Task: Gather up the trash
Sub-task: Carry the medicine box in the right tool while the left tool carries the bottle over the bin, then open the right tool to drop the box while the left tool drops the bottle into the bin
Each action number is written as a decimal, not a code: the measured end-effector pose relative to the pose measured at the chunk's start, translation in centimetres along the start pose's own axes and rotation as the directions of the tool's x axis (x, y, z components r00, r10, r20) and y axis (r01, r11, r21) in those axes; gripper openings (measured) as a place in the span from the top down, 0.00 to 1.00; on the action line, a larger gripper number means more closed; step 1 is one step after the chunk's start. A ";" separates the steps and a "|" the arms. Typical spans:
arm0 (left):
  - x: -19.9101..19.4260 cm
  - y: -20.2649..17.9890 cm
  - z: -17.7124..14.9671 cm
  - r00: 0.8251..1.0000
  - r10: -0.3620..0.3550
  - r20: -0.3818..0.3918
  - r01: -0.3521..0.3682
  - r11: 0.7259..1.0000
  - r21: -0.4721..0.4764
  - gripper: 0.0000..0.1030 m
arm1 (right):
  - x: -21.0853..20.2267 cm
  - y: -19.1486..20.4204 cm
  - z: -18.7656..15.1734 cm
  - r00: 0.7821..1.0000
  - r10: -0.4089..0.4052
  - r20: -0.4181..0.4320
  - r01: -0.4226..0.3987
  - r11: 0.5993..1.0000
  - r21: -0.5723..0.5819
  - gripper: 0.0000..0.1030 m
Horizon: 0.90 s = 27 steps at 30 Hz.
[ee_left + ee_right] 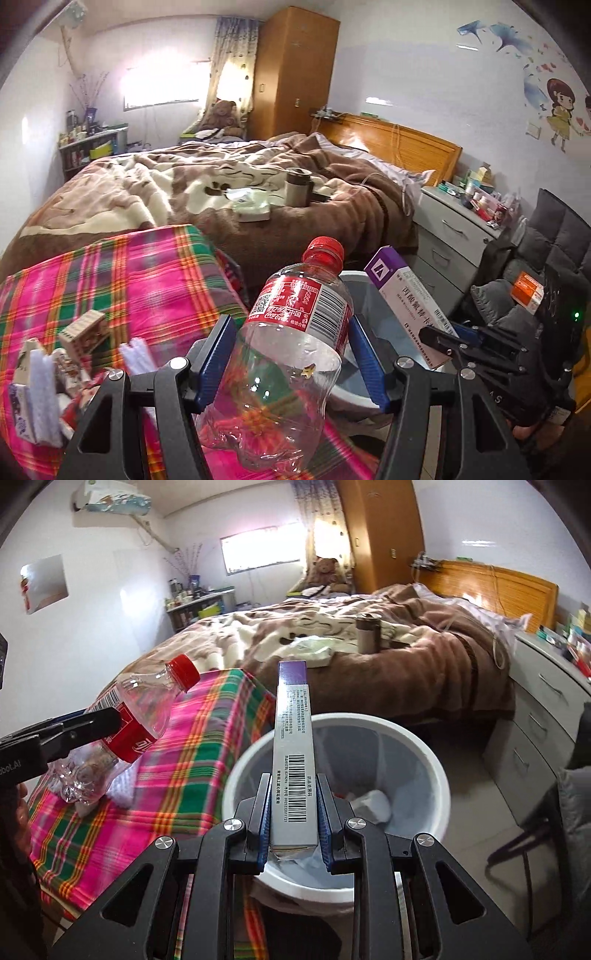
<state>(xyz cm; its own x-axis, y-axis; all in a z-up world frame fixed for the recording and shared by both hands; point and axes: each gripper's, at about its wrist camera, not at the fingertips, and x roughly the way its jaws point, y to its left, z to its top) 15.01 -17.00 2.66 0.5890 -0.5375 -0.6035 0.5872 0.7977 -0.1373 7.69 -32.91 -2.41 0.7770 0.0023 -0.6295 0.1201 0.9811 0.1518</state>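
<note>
Left tool [291,363] pinches a bottle [295,332], right tool [293,830] a box [293,760]; plaid table [177,775] beside bed [424,653].

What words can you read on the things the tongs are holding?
"Coca-Cola" in white script: red label of the clear plastic bottle with the red cap, held by the left tongs.
Chinese characters and a white logo: purple and white cardboard box, held by the right tongs.
"bot.AI", cut off: black body of the left tongs in the right wrist view.
Fine print and barcode digits: too small to read.
</note>
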 end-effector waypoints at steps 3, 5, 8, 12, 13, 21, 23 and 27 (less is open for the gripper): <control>1.8 -1.4 0.1 0.999 -0.027 -0.027 0.028 1.000 0.003 0.39 | 0.3 -1.0 -0.2 0.999 -0.031 -0.016 0.031 0.999 0.012 0.78; 2.9 -2.4 0.0 0.998 -0.039 -0.042 0.040 0.999 0.012 0.38 | 0.6 -1.7 -0.4 0.999 -0.044 -0.028 0.045 0.999 0.025 0.78; 4.4 -3.5 -0.1 0.997 -0.035 -0.067 0.037 0.999 0.031 0.38 | 0.8 -2.6 -0.5 0.997 -0.061 -0.043 0.062 0.997 0.037 0.78; 6.6 -4.8 -0.2 0.993 -0.057 -0.101 0.061 0.998 0.033 0.38 | 1.2 -3.4 -0.7 0.995 -0.075 -0.070 0.078 0.996 0.032 0.78; 7.1 -5.2 -0.2 0.993 -0.058 -0.107 0.062 0.997 0.038 0.38 | 1.4 -3.6 -0.7 0.994 -0.082 -0.079 0.085 0.996 0.029 0.78; 10.7 -6.8 -0.1 0.983 -0.067 -0.172 0.076 0.996 0.045 0.38 | 2.6 -5.0 -0.8 0.984 -0.120 -0.134 0.124 0.992 0.019 0.78; 11.0 -7.0 -0.3 0.983 -0.060 -0.172 0.070 0.996 0.055 0.38 | 2.9 -5.3 -0.8 0.980 -0.131 -0.148 0.135 0.991 0.017 0.78; 10.8 -6.8 -0.2 0.984 -0.087 -0.158 0.093 0.995 0.028 0.37 | 3.0 -5.5 -0.8 0.979 -0.136 -0.154 0.140 0.990 0.013 0.69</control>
<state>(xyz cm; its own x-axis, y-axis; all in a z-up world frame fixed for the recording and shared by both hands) 17.29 -28.16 -3.13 0.4407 -0.5549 -0.7055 0.6546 0.7365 -0.1704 8.86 -38.11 -5.75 0.6493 -0.1016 -0.7537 0.2355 0.9692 0.0722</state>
